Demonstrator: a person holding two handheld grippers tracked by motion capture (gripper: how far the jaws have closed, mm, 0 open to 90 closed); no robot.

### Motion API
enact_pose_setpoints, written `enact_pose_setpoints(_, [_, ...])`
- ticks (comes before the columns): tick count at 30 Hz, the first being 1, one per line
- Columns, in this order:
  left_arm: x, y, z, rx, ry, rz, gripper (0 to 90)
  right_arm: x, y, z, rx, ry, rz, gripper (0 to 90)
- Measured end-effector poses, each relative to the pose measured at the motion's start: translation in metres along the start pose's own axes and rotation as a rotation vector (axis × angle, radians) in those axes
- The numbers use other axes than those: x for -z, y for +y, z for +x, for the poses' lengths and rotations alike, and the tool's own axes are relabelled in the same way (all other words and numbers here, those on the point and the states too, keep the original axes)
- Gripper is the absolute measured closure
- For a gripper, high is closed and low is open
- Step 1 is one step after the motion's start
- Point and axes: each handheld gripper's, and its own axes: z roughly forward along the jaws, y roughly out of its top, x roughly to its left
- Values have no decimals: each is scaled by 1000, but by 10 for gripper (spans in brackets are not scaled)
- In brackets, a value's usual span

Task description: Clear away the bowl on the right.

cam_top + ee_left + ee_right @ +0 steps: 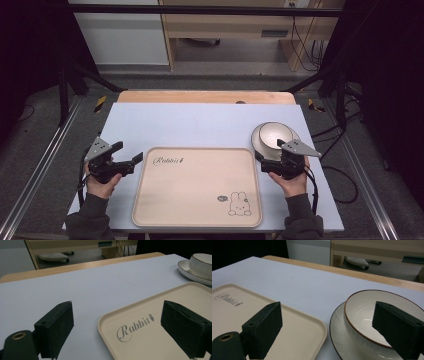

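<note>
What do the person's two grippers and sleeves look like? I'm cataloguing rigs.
Both the left gripper and the right gripper are black, each with two blocky black jaws, a grey three-cornered plate on top and a trailing black cable. The sleeves are dark grey.

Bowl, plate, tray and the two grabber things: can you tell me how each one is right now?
Bowl: upright, empty, sitting on the plate.
Plate: flat on the table, right of the tray, bowl on it.
Tray: flat on the table, empty.
Left gripper: open, holding nothing, at the tray's left edge.
Right gripper: open, holding nothing, just short of the bowl.
</note>
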Motion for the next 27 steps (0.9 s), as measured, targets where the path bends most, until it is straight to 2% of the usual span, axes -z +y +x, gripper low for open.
enact_pose_setpoints(9, [-3,-3,-3,-10,-4,21,107,6,0,-3,-6,-20,-10,106])
enact_pose_setpoints(18, [-3,-5,-4,-5,0,20,111,11,2,-7,-11,-49,-10,124])
enact_pose_setpoints(27, [-4,-5,-4,-3,2,24,111,14,4,-14,-37,-77,-8,142])
